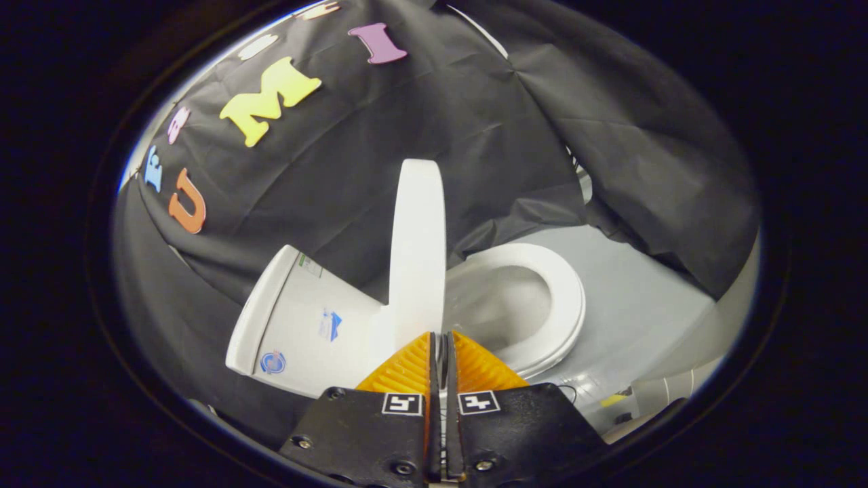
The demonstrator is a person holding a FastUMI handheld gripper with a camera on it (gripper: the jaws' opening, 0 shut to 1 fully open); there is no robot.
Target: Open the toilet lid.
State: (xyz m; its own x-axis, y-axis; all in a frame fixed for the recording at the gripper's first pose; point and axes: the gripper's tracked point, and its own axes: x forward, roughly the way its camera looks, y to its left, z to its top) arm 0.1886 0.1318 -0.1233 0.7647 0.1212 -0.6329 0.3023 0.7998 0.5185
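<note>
Grey floor (637, 298); toilet lid (417, 251) upright; hand-held gripper (442, 337) fingers together (nothing between).

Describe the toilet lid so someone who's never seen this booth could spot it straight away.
Find the white toilet against the black cloth wall. The toilet lid is the tall flat white panel standing edge-on just beyond the shut gripper, between tank and seat. Unlike the ring-shaped seat, it is solid and upright.

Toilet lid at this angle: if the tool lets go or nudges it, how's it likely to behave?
The toilet lid looks like a rigid glossy slab, so it would probably swing about its hinge rather than flex. It stands near upright between the tank and the seat, so a small push may tip it either way. The tool looks closed on its edge; the smooth finish might slip.
</note>
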